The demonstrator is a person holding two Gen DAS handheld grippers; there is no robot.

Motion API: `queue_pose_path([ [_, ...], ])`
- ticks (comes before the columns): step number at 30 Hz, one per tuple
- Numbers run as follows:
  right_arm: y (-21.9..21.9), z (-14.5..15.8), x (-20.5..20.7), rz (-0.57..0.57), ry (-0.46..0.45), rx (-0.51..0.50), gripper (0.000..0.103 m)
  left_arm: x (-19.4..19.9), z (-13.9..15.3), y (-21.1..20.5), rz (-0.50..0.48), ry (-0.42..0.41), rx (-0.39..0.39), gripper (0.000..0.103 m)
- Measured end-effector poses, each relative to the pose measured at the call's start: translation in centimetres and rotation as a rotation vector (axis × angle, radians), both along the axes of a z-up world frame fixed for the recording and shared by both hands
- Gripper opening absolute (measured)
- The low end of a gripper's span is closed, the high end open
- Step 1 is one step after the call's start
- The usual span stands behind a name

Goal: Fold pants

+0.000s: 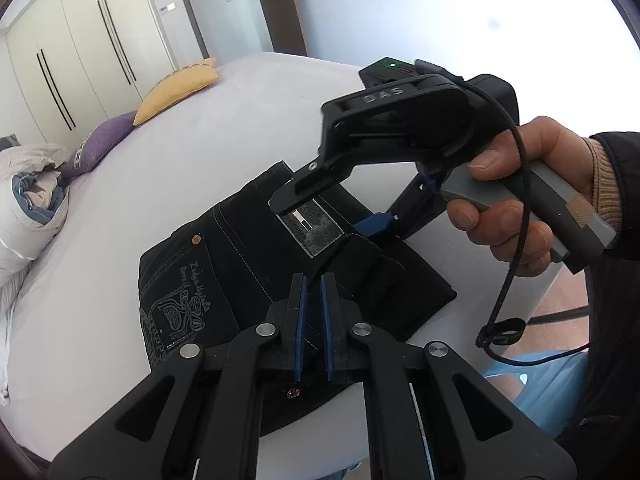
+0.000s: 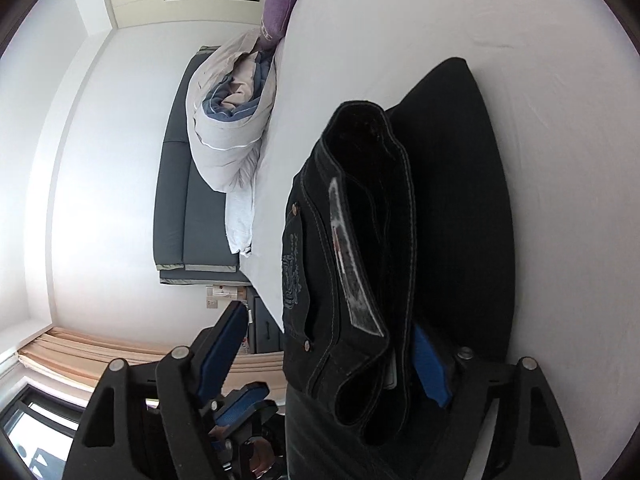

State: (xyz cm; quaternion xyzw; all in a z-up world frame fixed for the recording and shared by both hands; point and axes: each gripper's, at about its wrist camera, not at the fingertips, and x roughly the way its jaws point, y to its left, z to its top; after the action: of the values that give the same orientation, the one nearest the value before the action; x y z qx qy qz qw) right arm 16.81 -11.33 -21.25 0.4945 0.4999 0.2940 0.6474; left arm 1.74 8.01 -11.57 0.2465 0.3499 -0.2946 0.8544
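Observation:
Black jeans lie folded into a thick bundle on the white bed, waistband patch on top. My left gripper is over the bundle's near edge, pads nearly together with a narrow empty gap. My right gripper is open wide around the bundle's far right side, one finger on top and the blue pad lower down. In the right wrist view the jeans fill the space between the spread blue pads, and the right gripper is rolled sideways.
A yellow pillow and a purple pillow lie at the bed's far side. A rolled duvet lies at the left, also in the right wrist view. Wardrobes stand behind. A light blue stool is near the bed edge.

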Motion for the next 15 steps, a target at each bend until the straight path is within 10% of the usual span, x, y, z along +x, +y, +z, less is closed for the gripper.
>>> queue_pose_path([
  [4,0.3,-0.8,1.0,0.025,0.041,-0.096,0.038,-0.5,-0.3,-0.5,-0.008,0.008,-0.002,0.005],
  [15,0.2,0.8,1.1,-0.025,-0.016,-0.093,0.018,1.6,0.3,1.7,0.047,0.017,-0.039,0.005],
])
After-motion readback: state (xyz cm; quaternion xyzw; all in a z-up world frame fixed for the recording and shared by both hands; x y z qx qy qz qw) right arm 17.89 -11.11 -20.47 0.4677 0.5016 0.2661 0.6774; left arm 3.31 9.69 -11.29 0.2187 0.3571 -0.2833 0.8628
